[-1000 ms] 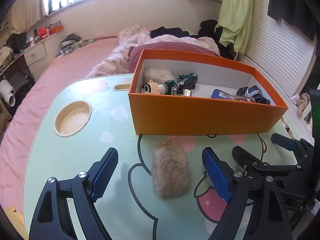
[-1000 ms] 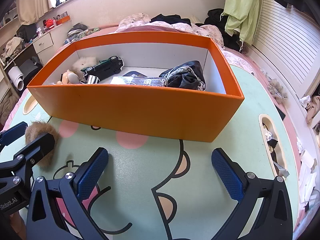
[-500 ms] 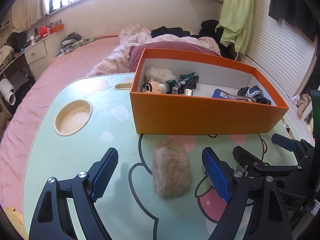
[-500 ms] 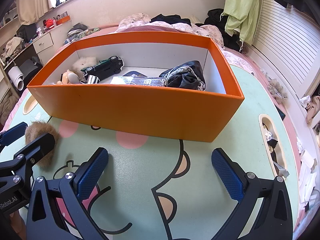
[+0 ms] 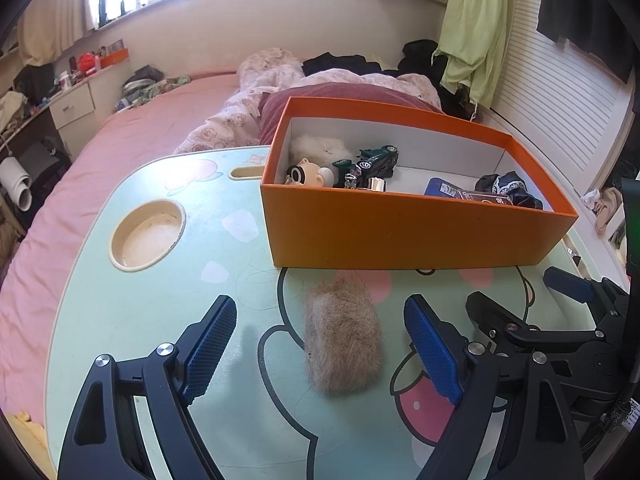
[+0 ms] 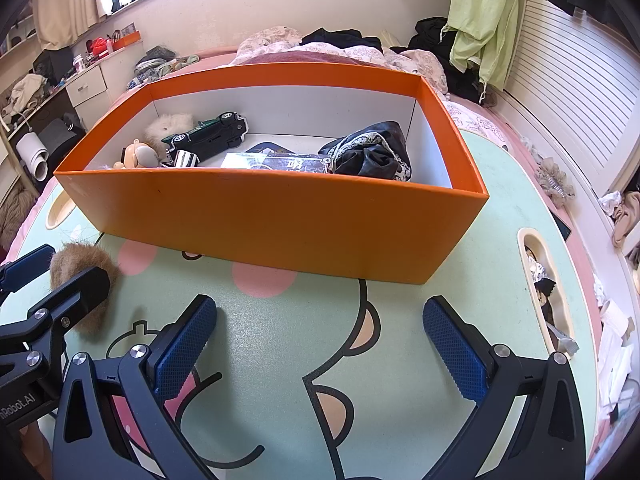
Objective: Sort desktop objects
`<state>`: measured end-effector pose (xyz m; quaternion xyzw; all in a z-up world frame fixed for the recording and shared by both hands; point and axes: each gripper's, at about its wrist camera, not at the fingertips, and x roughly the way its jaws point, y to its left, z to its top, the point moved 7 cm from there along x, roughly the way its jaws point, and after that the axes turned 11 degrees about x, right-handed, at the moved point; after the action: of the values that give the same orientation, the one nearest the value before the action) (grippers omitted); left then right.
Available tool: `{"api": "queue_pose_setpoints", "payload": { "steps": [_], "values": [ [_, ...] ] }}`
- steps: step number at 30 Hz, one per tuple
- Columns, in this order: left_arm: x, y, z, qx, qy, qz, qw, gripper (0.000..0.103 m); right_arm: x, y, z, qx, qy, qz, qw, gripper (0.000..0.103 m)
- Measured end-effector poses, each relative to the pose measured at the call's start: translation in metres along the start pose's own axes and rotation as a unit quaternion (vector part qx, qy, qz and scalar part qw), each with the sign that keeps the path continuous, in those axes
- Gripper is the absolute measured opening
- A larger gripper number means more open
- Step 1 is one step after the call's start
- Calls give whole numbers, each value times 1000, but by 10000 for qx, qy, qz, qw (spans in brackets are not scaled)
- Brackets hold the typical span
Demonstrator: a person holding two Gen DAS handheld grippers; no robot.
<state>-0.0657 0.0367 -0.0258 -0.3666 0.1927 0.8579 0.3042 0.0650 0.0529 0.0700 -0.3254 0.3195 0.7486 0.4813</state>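
Judging by what lies where, most of the sorting looks finished: ahead of both my grippers the orange box (image 6: 256,224) already holds a dark green toy car (image 6: 212,136), a small figurine (image 5: 308,175), a white fluffy ball (image 5: 318,148), a flat blue packet (image 5: 444,189), a printed card (image 6: 276,162) and a bundle of dark cloth (image 6: 372,156). What I see left on the tabletop (image 5: 168,280) is one thing, a tan furry piece (image 5: 342,340), lying directly ahead of my left gripper (image 5: 320,344) and roughly centred between its fingers, with its far end close to the near wall of the box, though I cannot tell whether it touches. My left gripper is spread wide, neither blue pad in contact with the fur, so nothing is held yet. My right gripper (image 6: 320,348) is likewise spread wide and empty, poised above bare tabletop in front of the box, with the furry piece off to its left, partly hidden behind the other tool. I reckon the remaining work is closing on the fur, lifting it over the near wall and dropping it inside. A slot in the tabletop to the right of my right gripper holds small odds and ends I cannot make out, so whether they count as part of the job is unclear.
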Motion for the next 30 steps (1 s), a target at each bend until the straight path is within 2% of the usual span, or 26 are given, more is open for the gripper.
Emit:
{"api": "queue_pose_setpoints", "payload": {
  "steps": [30],
  "values": [
    [1, 7, 0, 26, 51, -35, 10000, 86, -1, -1, 0, 13, -4, -4, 10000, 103]
  ]
}}
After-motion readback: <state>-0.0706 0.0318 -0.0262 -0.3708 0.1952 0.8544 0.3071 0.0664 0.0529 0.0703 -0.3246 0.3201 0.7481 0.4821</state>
